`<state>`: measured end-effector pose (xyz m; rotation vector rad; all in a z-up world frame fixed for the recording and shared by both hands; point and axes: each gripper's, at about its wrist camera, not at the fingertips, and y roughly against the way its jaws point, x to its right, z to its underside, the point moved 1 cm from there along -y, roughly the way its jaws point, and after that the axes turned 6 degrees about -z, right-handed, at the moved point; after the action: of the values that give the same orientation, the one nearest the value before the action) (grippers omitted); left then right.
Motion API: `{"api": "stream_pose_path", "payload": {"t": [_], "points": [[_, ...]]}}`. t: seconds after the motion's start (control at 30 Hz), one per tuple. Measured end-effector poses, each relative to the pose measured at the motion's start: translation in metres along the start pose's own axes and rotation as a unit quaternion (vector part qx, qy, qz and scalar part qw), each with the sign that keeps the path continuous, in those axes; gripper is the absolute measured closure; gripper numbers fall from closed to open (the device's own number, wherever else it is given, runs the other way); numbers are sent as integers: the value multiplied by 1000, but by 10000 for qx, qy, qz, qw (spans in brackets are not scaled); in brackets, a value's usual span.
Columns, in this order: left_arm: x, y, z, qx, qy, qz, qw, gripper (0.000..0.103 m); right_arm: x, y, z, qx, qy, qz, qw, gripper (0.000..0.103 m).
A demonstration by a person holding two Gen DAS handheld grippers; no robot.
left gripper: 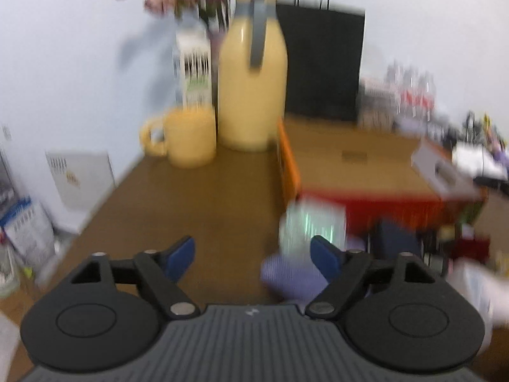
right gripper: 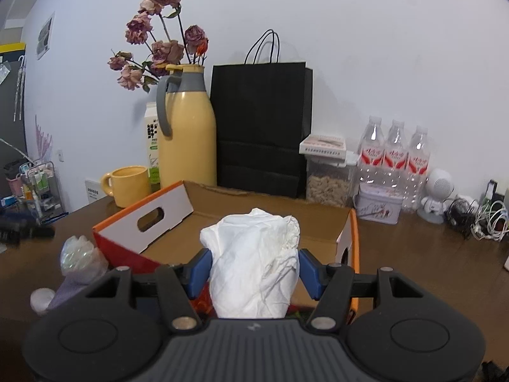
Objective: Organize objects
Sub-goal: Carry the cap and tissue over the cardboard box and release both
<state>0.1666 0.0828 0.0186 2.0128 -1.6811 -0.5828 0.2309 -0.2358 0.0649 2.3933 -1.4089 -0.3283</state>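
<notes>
Left gripper (left gripper: 253, 256) and right gripper (right gripper: 253, 273): black linkage arms, blue pads, silver pivot screws, ribbed grey body with small white logo.

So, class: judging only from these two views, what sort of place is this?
Probably a home or small office room: a wooden table against a wall, holding a yellow thermos, matching mug, dried roses and bottled water.

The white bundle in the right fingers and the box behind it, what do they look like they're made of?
White bundle: thin crumpled tissue or soft plastic, matte, sharply creased; cannot tell which. Box: corrugated cardboard, raw brown inside, printed orange edges, die-cut handle slot.
</notes>
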Motion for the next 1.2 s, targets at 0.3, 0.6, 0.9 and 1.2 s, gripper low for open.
{"api": "stream_pose_path", "payload": {"t": [0.3, 0.6, 0.9, 1.2], "points": [[12, -10, 39, -317, -210, 539, 9978, 64, -13, 7, 10, -70, -44, -87, 9999, 45], [6, -5, 42, -288, -91, 455, 9985, 87, -12, 11, 14, -89, -119, -22, 9999, 45], [14, 22, -24, 842, -223, 450, 9952, 87, -6, 4, 8, -42, -99, 14, 9999, 45], [84, -16, -91, 1221, -470, 977, 9866, 87, 7, -35, -24, 68, 12, 66, 10000, 45]]}}
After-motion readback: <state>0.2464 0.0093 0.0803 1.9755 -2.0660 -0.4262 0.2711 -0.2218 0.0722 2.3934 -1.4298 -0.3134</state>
